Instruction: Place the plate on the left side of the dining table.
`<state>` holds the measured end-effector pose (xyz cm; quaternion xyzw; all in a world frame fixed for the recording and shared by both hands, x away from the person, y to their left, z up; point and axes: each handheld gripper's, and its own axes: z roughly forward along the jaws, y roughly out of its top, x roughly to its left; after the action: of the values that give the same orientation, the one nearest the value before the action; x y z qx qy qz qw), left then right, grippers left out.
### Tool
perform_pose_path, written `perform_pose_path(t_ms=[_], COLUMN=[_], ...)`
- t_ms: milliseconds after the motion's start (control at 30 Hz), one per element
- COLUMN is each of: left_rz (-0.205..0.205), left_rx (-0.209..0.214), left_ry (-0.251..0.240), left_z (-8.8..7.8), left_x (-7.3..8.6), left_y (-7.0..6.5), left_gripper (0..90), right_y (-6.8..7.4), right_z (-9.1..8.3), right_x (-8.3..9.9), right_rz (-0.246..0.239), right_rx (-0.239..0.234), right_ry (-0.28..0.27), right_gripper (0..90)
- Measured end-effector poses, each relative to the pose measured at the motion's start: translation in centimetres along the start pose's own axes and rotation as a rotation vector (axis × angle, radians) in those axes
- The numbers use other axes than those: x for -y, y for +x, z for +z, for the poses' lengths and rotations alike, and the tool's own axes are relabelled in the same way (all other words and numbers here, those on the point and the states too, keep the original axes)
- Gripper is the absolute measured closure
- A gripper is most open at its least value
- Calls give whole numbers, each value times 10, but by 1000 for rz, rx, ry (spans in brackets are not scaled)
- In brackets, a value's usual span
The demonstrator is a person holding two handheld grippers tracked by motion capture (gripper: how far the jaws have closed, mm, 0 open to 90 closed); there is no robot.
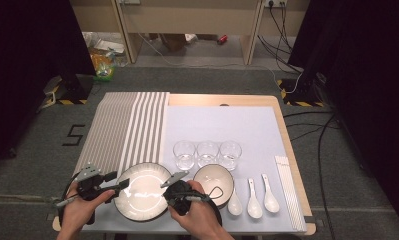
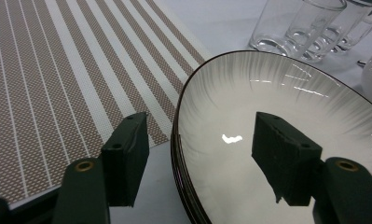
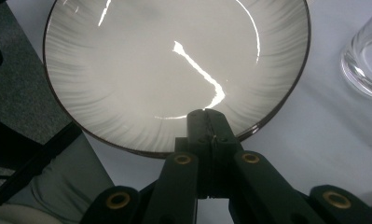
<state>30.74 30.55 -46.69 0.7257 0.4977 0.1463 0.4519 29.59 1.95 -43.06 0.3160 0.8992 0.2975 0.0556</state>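
Left hand-held gripper [image 2: 200, 161] straddles the near-left rim of a stack of dark-edged white plates [image 2: 249, 116], one jaw outside the rim and one over the plate's well, the pads standing apart from the china and gripping nothing. Right hand-held gripper [image 3: 207, 114] has its jaws pressed together with nothing between them, their tips over the inner edge of the top plate on its opposite side. From the high view the left hand-held gripper [image 1: 118, 187] and the right hand-held gripper [image 1: 179, 176] flank the plates [image 1: 142, 192], which sit flat at the front of the bench [image 1: 227, 99] on a pale blue mat [image 1: 222, 125], open face up; being round, they show no long axis. Just to their left lies a brown-and-white striped placemat [image 1: 127, 127], its stripes running away from the person, its near corner just beside the plate rim. Behind and to the right stand three clear glasses [image 1: 207, 154] in a row. A smaller dark-rimmed bowl [image 1: 212, 177] sits just right of the plates, partly covered by the right hand [image 1: 197, 212]. Further right lie three white spoons [image 1: 253, 197], handles pointing away, then white chopsticks [image 1: 289, 192] along the mat's right edge.
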Motion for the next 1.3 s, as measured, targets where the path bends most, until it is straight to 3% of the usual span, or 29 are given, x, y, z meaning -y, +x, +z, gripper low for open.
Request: perform_pose_path(t_ms=[33,133,300,400,500,967,1200,1300], left_rz=[-10,-12,-8,-7,-8,-34,-72,-86], left_rx=[6,1,-4,3,6,16,19,1], left_ry=[7,9,7,7,6,23,27,29], left_z=[-1,-2,-4,-3,-3,-2,-4,-8], left_x=[1,1,0,0,0,1,1,0], left_y=[1,2,4,2,1,2,3,5], left_gripper=[368,368,369,370,373,412,465,496], right_y=[5,12,0,0,2,0,1,2], right_z=[9,15,-4,-10,-4,-2,6,10], right_x=[0,1,-1,-1,1,3,1,-2], right_rz=[-12,-40,8,5,-9,24,33,27], right_rx=[-16,-5,24,22,13,31,29,28], right_ry=[9,15,-25,-9,38,18,3,-1], right_gripper=[900,900,900,900,900,900,900,900])
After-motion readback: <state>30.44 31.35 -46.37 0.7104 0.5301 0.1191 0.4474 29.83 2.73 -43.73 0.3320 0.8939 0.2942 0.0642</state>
